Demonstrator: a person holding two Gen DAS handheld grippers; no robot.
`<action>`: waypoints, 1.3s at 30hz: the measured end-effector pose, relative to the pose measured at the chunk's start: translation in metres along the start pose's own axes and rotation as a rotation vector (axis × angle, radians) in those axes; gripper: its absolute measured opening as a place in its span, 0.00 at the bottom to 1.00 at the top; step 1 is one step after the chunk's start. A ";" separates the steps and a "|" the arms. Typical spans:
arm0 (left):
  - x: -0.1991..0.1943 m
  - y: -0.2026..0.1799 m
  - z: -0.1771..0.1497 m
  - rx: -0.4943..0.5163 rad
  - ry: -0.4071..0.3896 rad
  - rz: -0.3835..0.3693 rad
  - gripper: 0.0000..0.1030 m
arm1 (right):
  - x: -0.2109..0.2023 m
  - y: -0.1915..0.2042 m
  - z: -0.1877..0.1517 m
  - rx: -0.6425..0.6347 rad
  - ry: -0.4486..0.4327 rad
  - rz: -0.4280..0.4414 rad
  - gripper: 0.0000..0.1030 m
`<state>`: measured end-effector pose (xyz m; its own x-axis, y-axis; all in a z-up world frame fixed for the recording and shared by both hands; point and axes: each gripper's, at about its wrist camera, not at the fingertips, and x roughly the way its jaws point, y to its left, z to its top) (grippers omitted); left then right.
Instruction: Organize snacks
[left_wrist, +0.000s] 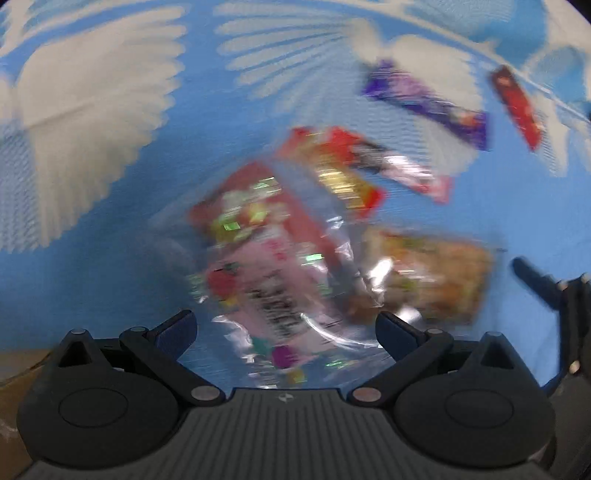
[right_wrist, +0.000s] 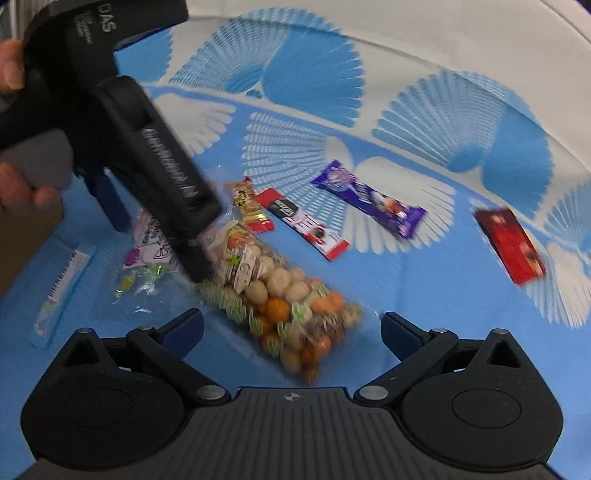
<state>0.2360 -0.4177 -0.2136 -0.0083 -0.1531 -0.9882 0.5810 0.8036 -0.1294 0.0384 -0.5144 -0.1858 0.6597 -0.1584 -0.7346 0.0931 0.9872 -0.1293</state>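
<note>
Snacks lie on a blue and white tablecloth (right_wrist: 443, 295). My left gripper (left_wrist: 286, 328) is open just above a clear bag of pink-wrapped candy (left_wrist: 266, 258); the view is blurred. My right gripper (right_wrist: 291, 328) is open and empty over a clear bag of round nuts (right_wrist: 288, 306). That bag also shows in the left wrist view (left_wrist: 428, 273). In the right wrist view the left gripper's body (right_wrist: 162, 177) hangs over the candy bag (right_wrist: 147, 254). Farther back lie a purple bar (right_wrist: 369, 199), a red and white bar (right_wrist: 306, 225), a small red and gold pack (right_wrist: 249, 205) and a red pack (right_wrist: 509, 243).
A long light-blue stick pack (right_wrist: 61, 291) lies at the left. A brown cardboard box (left_wrist: 14, 387) sits at the left edge. The cloth's far edge runs along a white wall (right_wrist: 443, 33). The right gripper's finger (left_wrist: 535, 280) shows at the right of the left wrist view.
</note>
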 end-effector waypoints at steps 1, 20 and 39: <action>0.002 0.010 -0.001 -0.025 0.004 -0.003 1.00 | 0.006 0.003 0.002 -0.036 -0.002 -0.001 1.00; -0.021 0.032 0.002 -0.195 -0.144 -0.036 0.32 | 0.017 0.025 -0.008 -0.180 -0.106 0.014 0.66; -0.123 0.000 -0.052 -0.008 -0.393 0.001 0.10 | -0.018 0.011 -0.006 0.028 -0.056 -0.017 0.93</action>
<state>0.1942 -0.3690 -0.0967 0.3061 -0.3596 -0.8815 0.5741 0.8083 -0.1304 0.0230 -0.5013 -0.1782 0.6986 -0.1743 -0.6940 0.1247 0.9847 -0.1218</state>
